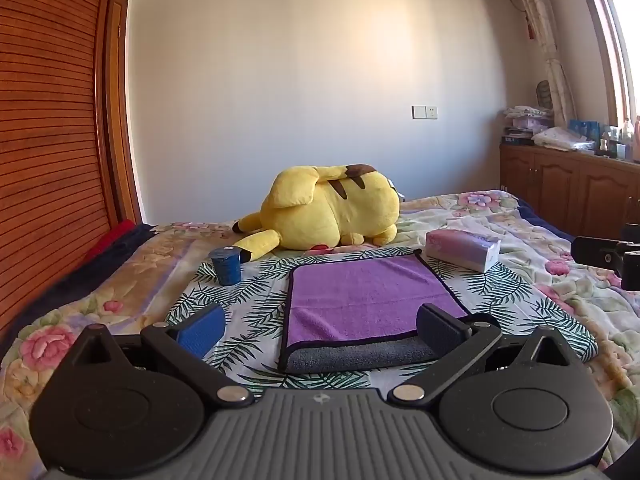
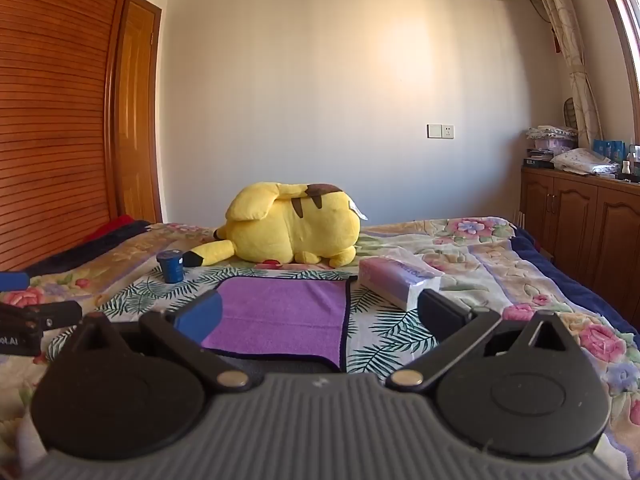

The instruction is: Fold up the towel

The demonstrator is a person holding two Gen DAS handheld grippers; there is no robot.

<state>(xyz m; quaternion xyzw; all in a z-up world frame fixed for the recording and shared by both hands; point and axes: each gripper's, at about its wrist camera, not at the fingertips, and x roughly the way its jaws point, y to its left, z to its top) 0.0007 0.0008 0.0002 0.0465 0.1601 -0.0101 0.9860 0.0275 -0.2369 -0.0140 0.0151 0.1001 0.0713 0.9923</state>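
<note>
Purple on top and grey underneath, the towel [image 1: 360,300] lies flat on the leaf-print cloth [image 1: 248,312] spread over the bed [image 1: 560,280], and it already looks folded once: the near edge shows a grey layer rolled under the purple one. In your left view the towel sits straight ahead of the left gripper [image 1: 320,326], its near edge running across the fingers, side to side, with the near left corner between the two fingers [image 1: 200,330]. In your right view the towel [image 2: 280,312] lies ahead and to the left of the right gripper [image 2: 318,318], and its near right corner falls between the spread fingers. Both pairs of fingers stand wide apart and hold nothing.

Each gripper seems to face its own near corner, so neither is clearly nearer; the left looks more squarely lined up. If another fold is wanted, it would likely go away from you, near edge to far edge, towards the yellow plush toy [image 1: 328,208]. The tissue pack [image 1: 464,250] sits just beside the far right corner and the blue cup [image 1: 226,266] stands off the far left, so the fold could brush either one.
</note>
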